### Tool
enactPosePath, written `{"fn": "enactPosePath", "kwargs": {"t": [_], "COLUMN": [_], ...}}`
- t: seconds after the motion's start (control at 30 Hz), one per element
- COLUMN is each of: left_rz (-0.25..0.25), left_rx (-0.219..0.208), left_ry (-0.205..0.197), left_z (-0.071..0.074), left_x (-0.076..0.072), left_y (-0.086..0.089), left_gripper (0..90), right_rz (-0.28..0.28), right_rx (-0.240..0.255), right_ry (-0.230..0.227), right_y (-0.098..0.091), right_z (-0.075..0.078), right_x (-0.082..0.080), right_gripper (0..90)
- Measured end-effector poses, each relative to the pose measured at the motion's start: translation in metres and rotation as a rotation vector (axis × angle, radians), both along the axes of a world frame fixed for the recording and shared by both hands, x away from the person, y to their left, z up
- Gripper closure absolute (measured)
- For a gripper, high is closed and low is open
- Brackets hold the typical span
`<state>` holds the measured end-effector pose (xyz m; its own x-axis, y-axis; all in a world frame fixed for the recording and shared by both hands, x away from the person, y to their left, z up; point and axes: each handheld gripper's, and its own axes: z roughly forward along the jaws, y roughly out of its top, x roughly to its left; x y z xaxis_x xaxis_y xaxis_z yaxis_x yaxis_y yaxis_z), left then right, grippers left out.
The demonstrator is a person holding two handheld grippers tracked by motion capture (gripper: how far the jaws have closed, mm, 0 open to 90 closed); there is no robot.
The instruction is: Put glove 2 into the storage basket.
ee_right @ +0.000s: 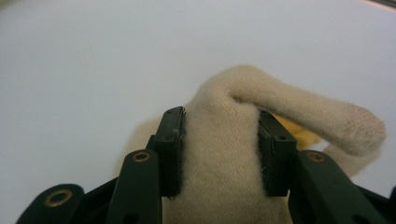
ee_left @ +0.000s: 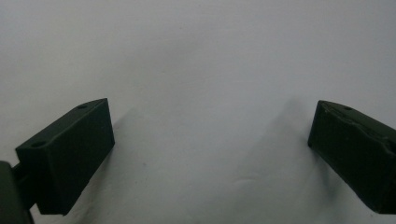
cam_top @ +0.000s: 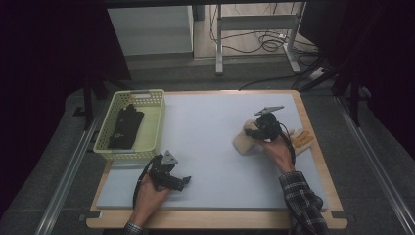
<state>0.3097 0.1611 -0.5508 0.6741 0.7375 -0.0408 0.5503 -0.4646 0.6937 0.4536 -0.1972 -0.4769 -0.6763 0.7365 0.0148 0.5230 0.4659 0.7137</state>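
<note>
Partly hidden, cream glove point(ee_right: 219, 154), right gripper point(ee_right: 218, 149) clamped.

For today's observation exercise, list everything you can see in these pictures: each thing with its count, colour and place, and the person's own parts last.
Glove: one, cream knit with yellow-orange fingers, right side of the mat, pinched between the right gripper's jaws.
Basket: one, pale yellow, slotted walls, at the table's left edge.
Dark item: one, black, lying inside the basket; too dim to identify.
Mat: one, pale grey, covering most of the table.
Table: one, light wood, rim showing around the mat.
Right gripper: one, black, shut on the glove.
Left gripper: one, black, jaws open over bare mat, near the front left.
Hands: two, one on each gripper; a plaid sleeve on the right arm.
</note>
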Motion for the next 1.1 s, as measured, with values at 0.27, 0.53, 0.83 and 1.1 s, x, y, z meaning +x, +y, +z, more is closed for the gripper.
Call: {"fn": "enactPosePath", "kwargs": {"t": [0.27,0.53,0.83,1.1], "left_rz": [-0.001,0.002,0.002,0.001], "left_rx": [0.002,-0.001,-0.001,-0.001], "left_ry": [-0.002,-0.001,-0.001,-0.001], "left_z": [0.0,0.0,0.0,0.0], "left_x": [0.0,0.0,0.0,0.0], "left_y": [0.0,0.0,0.0,0.0], "left_gripper": [0.4,0.4,0.4,0.4], "right_rz": [0.258,0.38,0.319,0.217], "right_rx": [0.015,-0.057,-0.004,-0.018], "right_ry": [-0.026,0.006,-0.014,-0.013], "right_y": [0.04,0.082,0.07,0.064], "right_z": [0.02,-0.024,-0.023,-0.015], "right_x": [-0.044,-0.066,-0.066,-0.051], "right_gripper": [56.3,45.2,25.2,69.6]}}
